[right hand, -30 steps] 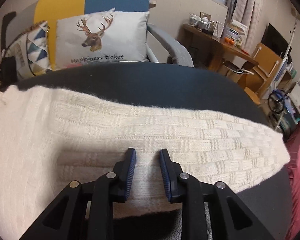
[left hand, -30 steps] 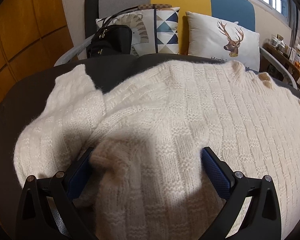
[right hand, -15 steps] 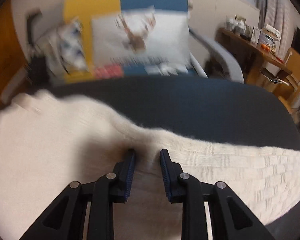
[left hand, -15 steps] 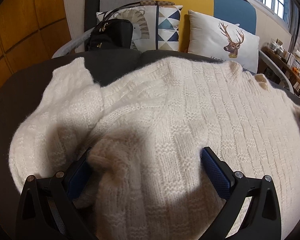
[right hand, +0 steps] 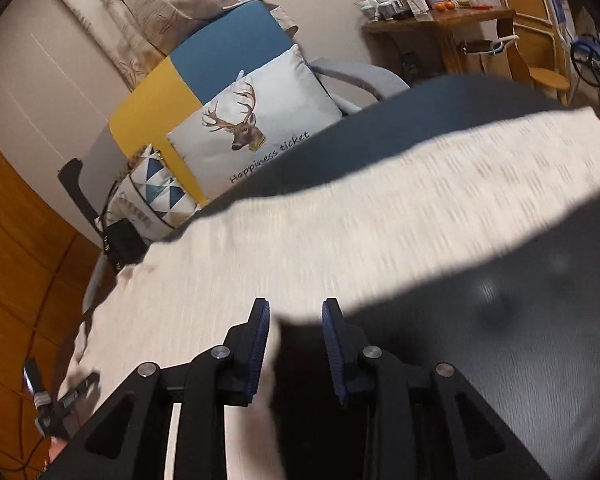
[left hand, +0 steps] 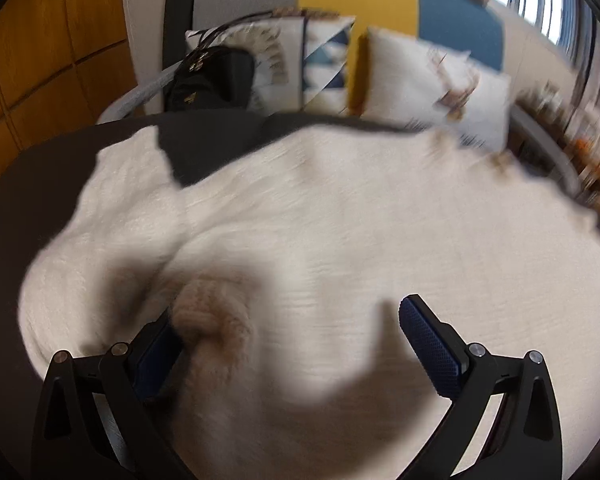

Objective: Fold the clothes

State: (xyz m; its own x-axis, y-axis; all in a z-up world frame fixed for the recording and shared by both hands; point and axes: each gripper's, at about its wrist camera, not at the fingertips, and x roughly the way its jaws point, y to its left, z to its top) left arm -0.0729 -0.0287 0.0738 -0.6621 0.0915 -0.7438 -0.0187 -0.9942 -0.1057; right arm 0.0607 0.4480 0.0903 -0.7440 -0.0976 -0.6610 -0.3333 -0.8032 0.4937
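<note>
A cream knitted sweater [left hand: 340, 220] spreads ahead of blue-padded black jaws over a dark, seemingly charcoal table [right hand: 500, 320]. Beyond them: a white stag-print cushion [right hand: 260, 120], a blue-triangle cushion [right hand: 156, 192], a yellow, blue and grey sofa [right hand: 156, 92].

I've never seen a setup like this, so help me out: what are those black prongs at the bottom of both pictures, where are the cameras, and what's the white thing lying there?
Nobody's using a robot here. A person holds a two-finger gripper in each hand, and each carries a wide-angle camera looking forward along its fingers, so the prongs are the fingers themselves.

One picture is from the left gripper. Its fingers stand wide apart over a cream sweater spread on a dark table; a bunched bit of knit rests against one blue pad, but nothing is pinched.

The other is from the right gripper, tilted. Its fingers are only slightly apart at the sweater's edge; I can't tell whether they grip the cloth.

Behind are a sofa with a deer cushion and a black bag. Motion blur hides finer detail.
</note>
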